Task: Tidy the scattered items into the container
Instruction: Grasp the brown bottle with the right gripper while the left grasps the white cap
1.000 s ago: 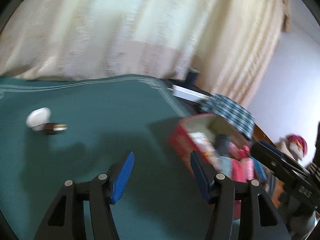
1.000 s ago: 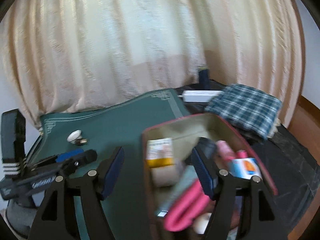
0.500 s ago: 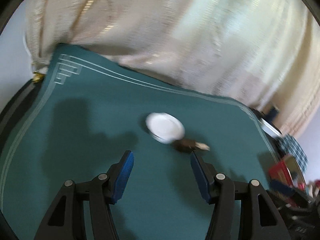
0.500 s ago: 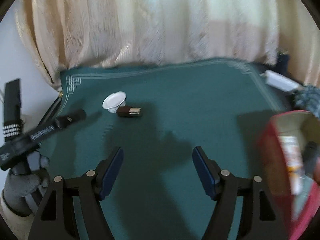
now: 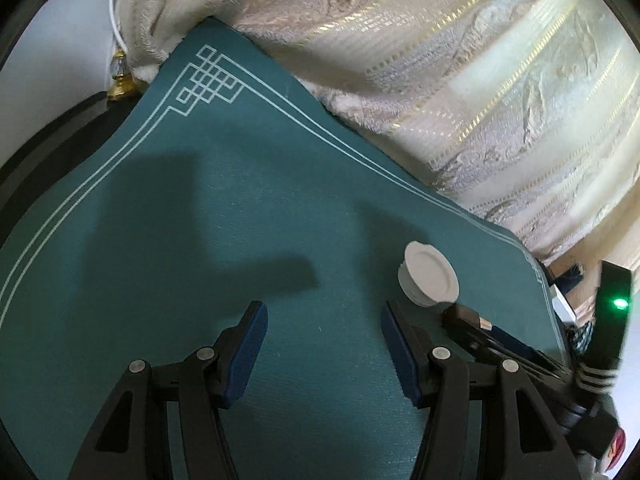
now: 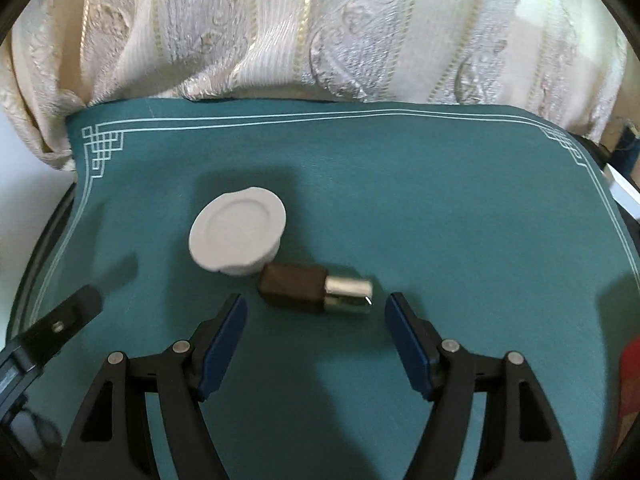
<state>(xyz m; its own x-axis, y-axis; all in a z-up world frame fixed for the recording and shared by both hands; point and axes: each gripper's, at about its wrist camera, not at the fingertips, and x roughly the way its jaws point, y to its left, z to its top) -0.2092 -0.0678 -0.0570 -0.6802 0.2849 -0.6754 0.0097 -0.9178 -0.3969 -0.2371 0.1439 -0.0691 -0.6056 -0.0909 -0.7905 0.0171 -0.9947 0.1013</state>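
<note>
lid [image 6: 238, 235] on the mat [image 6: 440, 208], small cylinder [image 6: 316, 289] touching its right, curtain [image 6: 320, 28] behind

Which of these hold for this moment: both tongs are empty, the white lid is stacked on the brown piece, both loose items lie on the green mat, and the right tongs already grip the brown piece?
1. Both tongs are empty. True: the left tongs and the right tongs stand open with nothing between them.
2. The white lid is stacked on the brown and silver piece. False: they lie side by side.
3. Both items lie on the green mat. True.
4. The right tongs already grip the brown and silver piece. False: it lies just ahead of the open tips, untouched.
</note>
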